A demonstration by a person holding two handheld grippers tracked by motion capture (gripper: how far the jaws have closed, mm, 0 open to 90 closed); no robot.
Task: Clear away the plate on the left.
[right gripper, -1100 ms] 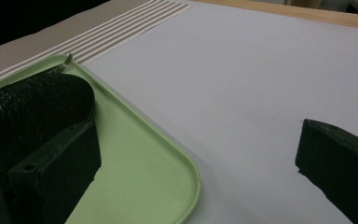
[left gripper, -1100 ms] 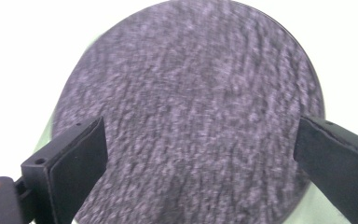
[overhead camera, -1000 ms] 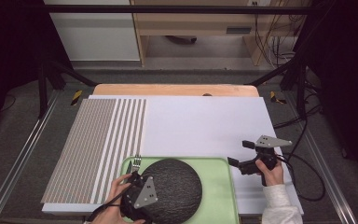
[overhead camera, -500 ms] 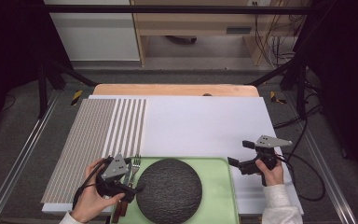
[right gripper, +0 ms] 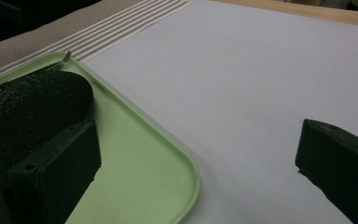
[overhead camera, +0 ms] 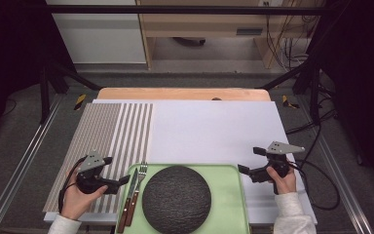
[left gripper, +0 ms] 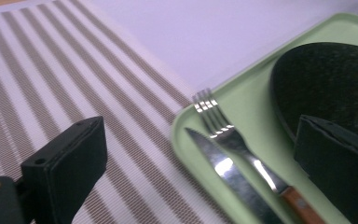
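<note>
Striped mat (overhead camera: pixel 102 146), left tool (overhead camera: pixel 122 181) level, open-jawed, beside fork (overhead camera: pixel 137 187), knife (overhead camera: pixel 128 195)

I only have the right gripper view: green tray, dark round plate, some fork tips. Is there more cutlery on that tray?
Observer: Yes. A knife lies beside the fork, on the tray's left side, left of the plate.
Operator: Where's the left gripper?
Observer: The left gripper sits over the striped mat, jaws pointing at the tray's left edge.
Operator: Holding anything?
Observer: No. In the left gripper view its jaws stand wide apart, nothing between them; fork and knife lie just ahead.
Operator: Handles?
Observer: The fork handle is brown, like wood.
</note>
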